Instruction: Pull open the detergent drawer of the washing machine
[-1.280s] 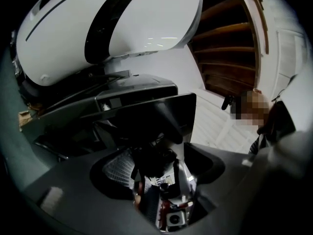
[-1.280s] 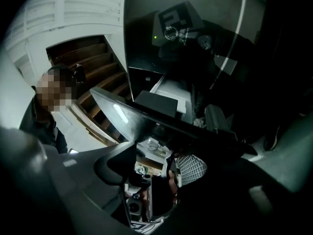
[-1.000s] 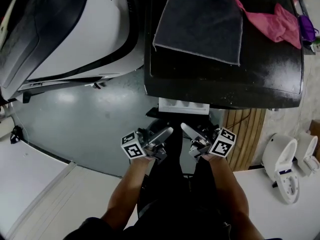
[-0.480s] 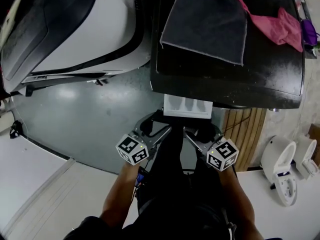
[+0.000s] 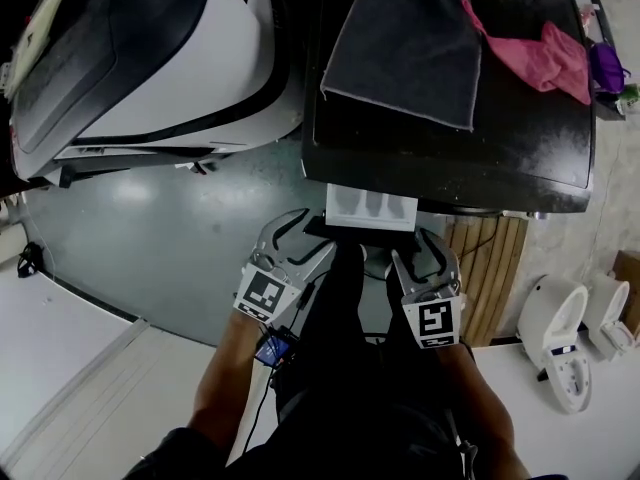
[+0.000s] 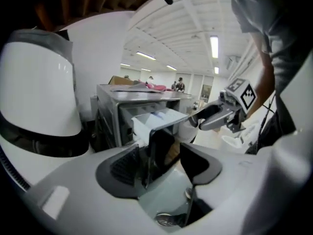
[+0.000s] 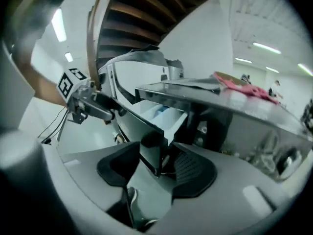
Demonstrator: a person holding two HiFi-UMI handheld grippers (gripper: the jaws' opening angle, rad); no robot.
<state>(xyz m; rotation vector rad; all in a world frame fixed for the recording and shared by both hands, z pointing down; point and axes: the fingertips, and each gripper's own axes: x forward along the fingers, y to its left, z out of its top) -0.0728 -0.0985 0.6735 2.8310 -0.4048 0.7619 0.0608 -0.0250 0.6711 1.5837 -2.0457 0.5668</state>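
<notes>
Grippers [image 5: 300, 236] [image 5: 422, 253] reach forward (jaws closing round drawer front [image 6: 159, 148]).

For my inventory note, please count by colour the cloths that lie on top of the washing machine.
Dark grey cloth: 1
Pink cloth: 1
Total: 2
The purple thing beside the pink one is too unclear to count.

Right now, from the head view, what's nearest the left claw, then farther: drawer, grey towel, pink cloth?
Left claw, jaws closing, drawer front between them:
1. drawer, at the claw
2. grey towel, middle of the machine top
3. pink cloth, far right
</notes>
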